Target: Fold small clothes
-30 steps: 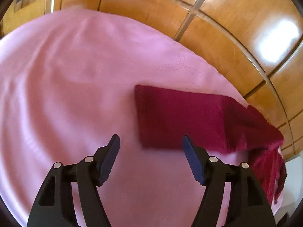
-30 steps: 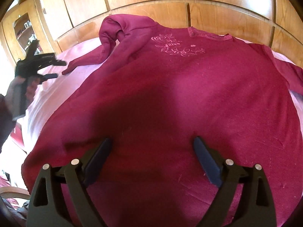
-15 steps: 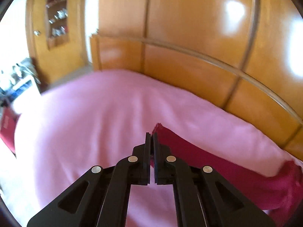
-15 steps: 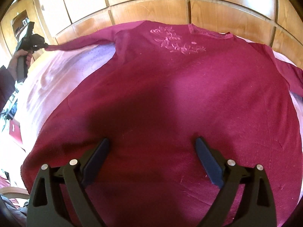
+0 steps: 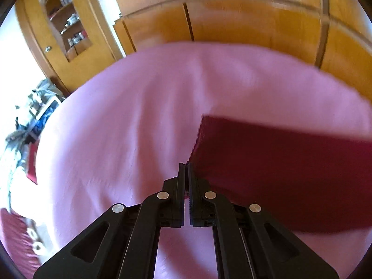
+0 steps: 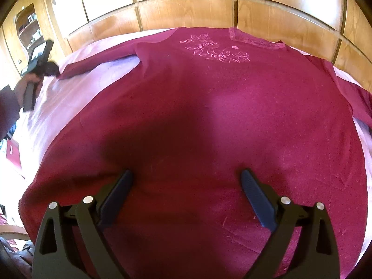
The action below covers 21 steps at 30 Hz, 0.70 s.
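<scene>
spread flat, front up, over the pink bedsheet (image 6: 69, 97) — a dark red sweater (image 6: 209, 121) with pink floral embroidery (image 6: 215, 48) just below its neckline (image 6: 255, 41), covering most of the bed. behind the sweater, wooden wall panels (image 6: 186, 7). stretched out sideways from the sweater's left shoulder, its left sleeve (image 5: 279, 167), lying straight across the sheet with the cuff end farthest from the body. pinched at a corner of that cuff, between the fully closed fingers of the left gripper (image 5: 186, 169) — a little red cloth showing in the slit between the pads. seen from the right wrist camera, the same left gripper (image 6: 50, 68) at the sleeve tip, held in a hand (image 6: 29, 81) with a dark cuff. hovering above the sweater's lower hem area, the right gripper (image 6: 186, 186), fingers spread wide apart, nothing between them, not gripping the fabric. off the sweater's right shoulder, the other sleeve (image 6: 353, 97) trailing toward the bed's edge. beyond the left sleeve's end, a wooden cabinet (image 5: 65, 30) with shelves of small items.
</scene>
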Tool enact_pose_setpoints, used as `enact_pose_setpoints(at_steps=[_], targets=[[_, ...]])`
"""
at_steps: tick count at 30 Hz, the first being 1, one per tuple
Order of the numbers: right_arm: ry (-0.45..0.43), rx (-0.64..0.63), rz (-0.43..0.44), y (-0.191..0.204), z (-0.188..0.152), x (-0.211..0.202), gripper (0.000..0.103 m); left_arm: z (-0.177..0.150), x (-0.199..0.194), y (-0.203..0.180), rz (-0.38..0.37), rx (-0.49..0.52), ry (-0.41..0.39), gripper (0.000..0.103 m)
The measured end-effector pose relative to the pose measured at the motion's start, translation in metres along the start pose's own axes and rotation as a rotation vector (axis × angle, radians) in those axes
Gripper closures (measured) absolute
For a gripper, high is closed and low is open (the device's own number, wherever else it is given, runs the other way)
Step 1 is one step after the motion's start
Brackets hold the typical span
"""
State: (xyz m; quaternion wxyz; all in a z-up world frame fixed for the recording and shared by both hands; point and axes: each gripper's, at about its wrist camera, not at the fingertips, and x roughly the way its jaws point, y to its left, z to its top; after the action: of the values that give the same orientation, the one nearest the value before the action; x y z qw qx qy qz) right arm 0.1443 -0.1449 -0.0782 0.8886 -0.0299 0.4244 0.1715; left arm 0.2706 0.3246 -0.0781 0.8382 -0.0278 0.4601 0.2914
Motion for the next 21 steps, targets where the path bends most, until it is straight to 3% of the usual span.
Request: enact_pose_setpoints(at_steps=[2, 6, 9, 12, 14, 15, 16, 18, 20, 21], targets=[[0.002, 0.001, -0.002, 0.000, 0.002, 0.000, 0.008, -0.011, -0.002, 0.008, -0.029, -0.019, 0.022, 0.101], [0.002, 0.005, -0.008, 0.002, 0.003, 0.001, 0.008, -0.014, -0.019, 0.039, -0.074, -0.153, 0.012, 0.101], [0.003, 0.008, -0.011, 0.002, 0.003, 0.001, 0.007, -0.013, -0.039, 0.053, -0.137, -0.223, -0.027, 0.101], [0.001, 0.006, -0.016, 0.003, 0.003, 0.002, 0.005, -0.012, -0.068, 0.028, -0.186, -0.149, -0.078, 0.101], [0.002, 0.002, -0.021, 0.004, 0.003, 0.002, 0.005, -0.010, -0.074, 0.006, -0.159, -0.065, -0.111, 0.095], [0.001, 0.003, -0.020, 0.004, 0.003, 0.002, 0.005, -0.008, -0.071, -0.001, -0.141, -0.046, -0.100, 0.085], [0.001, 0.005, -0.019, 0.003, 0.003, 0.001, 0.005, -0.007, -0.062, -0.008, -0.131, -0.028, -0.065, 0.082], [0.004, 0.000, -0.017, 0.003, 0.001, -0.002, 0.005, -0.007, -0.037, -0.014, -0.080, -0.010, 0.002, 0.082], [0.018, -0.009, -0.005, 0.002, 0.000, -0.006, 0.005, -0.011, -0.006, -0.009, -0.044, -0.042, 0.124, 0.082], [0.024, -0.007, 0.005, 0.000, -0.001, -0.008, 0.006, -0.013, -0.007, -0.005, -0.056, -0.076, 0.118, 0.082]])
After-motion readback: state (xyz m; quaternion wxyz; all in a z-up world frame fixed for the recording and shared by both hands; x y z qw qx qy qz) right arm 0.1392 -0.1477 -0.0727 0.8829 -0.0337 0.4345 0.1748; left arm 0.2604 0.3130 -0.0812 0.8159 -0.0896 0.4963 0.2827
